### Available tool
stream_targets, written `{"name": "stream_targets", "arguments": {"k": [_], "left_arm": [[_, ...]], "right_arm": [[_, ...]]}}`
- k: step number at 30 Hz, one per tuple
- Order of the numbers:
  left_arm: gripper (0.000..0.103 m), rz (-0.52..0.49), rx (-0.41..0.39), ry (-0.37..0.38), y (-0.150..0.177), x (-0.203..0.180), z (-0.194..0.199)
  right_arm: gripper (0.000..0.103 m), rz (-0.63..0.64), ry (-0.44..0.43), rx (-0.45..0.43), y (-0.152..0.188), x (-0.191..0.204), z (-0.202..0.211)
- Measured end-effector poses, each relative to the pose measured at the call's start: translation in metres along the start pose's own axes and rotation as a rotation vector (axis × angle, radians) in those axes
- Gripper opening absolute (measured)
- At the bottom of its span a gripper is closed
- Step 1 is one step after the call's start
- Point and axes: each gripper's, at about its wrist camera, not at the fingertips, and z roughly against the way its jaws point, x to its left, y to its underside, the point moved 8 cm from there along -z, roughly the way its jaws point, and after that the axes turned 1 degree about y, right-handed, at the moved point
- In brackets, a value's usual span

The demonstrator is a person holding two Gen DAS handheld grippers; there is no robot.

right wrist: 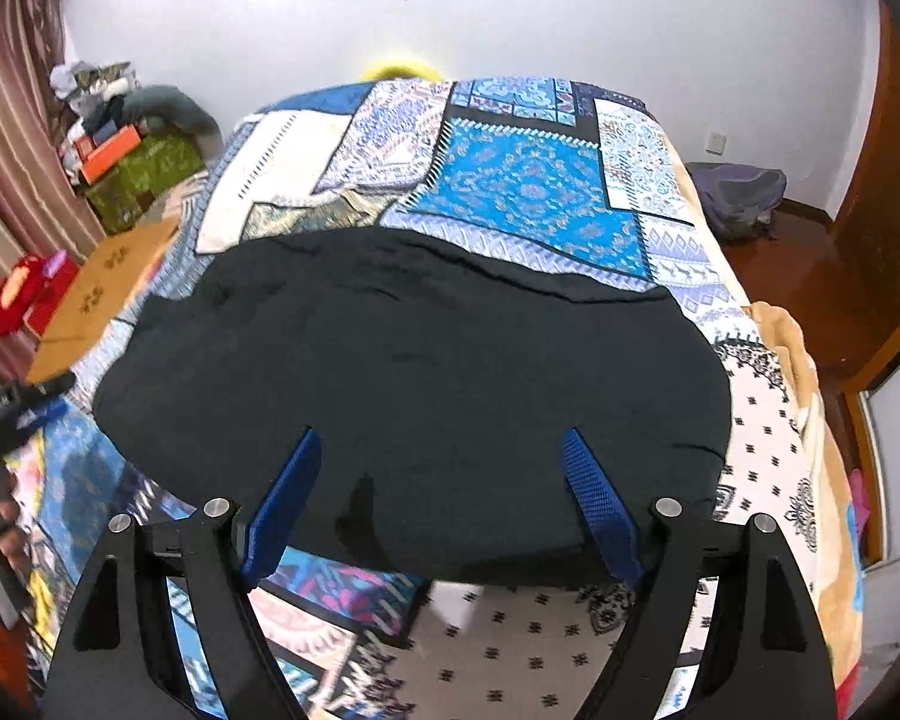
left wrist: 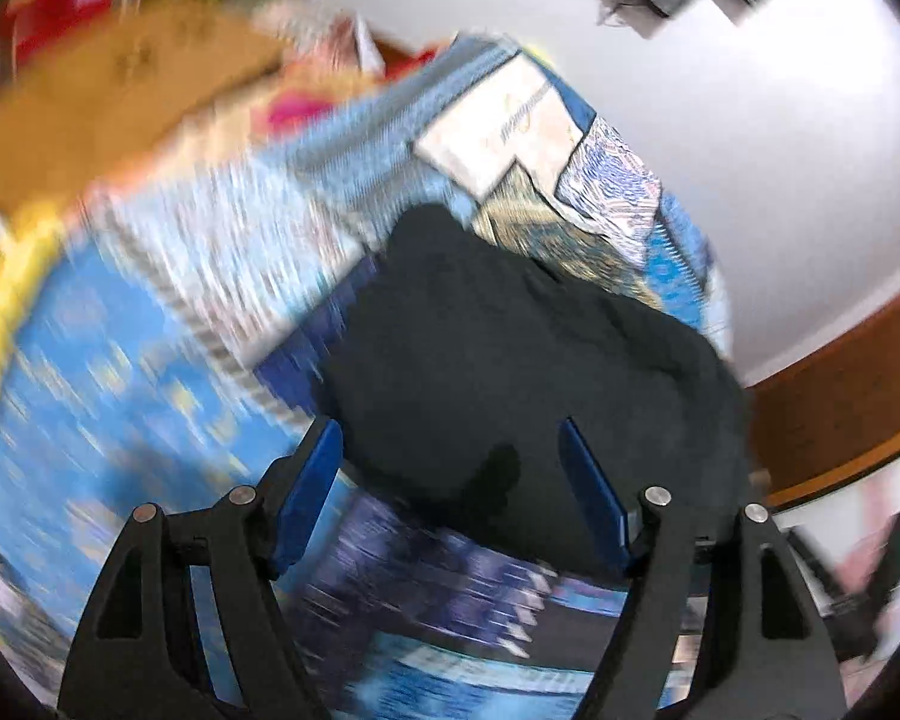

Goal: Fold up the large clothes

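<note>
A large black garment [right wrist: 414, 372] lies flat in a broad folded shape across the near half of a bed with a blue patchwork cover [right wrist: 510, 180]. My right gripper [right wrist: 443, 435] hovers over the garment's near edge, open, with nothing between its blue pads [right wrist: 600, 504]. The left wrist view is blurred and tilted. There the same black garment [left wrist: 510, 360] lies ahead, and my left gripper [left wrist: 450, 425] is open above its near edge with nothing pinched. At the left edge of the right wrist view, a person's hand [right wrist: 3, 516] holds the other gripper's handle.
Left of the bed are a cardboard box [right wrist: 108, 282], red items [right wrist: 30, 288] and a green box piled with clutter [right wrist: 144, 174]. A grey backpack [right wrist: 738, 192] lies on the wooden floor to the right, near a brown door [right wrist: 888, 210]. A white wall stands behind.
</note>
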Motion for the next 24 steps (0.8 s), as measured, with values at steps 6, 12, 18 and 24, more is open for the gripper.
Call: {"name": "stream_targets", "arguments": {"k": [6, 12, 18, 24], "left_arm": [[0.074, 0.209, 0.120, 0.167, 0.023, 0.008, -0.041], [0.074, 0.306, 0.136, 0.251, 0.014, 0.005, -0.073], [0.075, 0.237, 0.059, 0.145, -0.001, -0.010, -0.086], [0.045, 0.096, -0.101, -0.077, -0.008, -0.022, -0.078]], "right_arm": [[0.080, 0.009, -0.031, 0.010, 0.001, 0.018, -0.010], [0.080, 0.049, -0.012, 0.054, 0.011, 0.029, -0.030], [0.082, 0.079, 0.024, 0.048, 0.018, 0.032, -0.038], [0.083, 0.073, 0.025, 0.068, 0.017, 0.033, -0.035]]}}
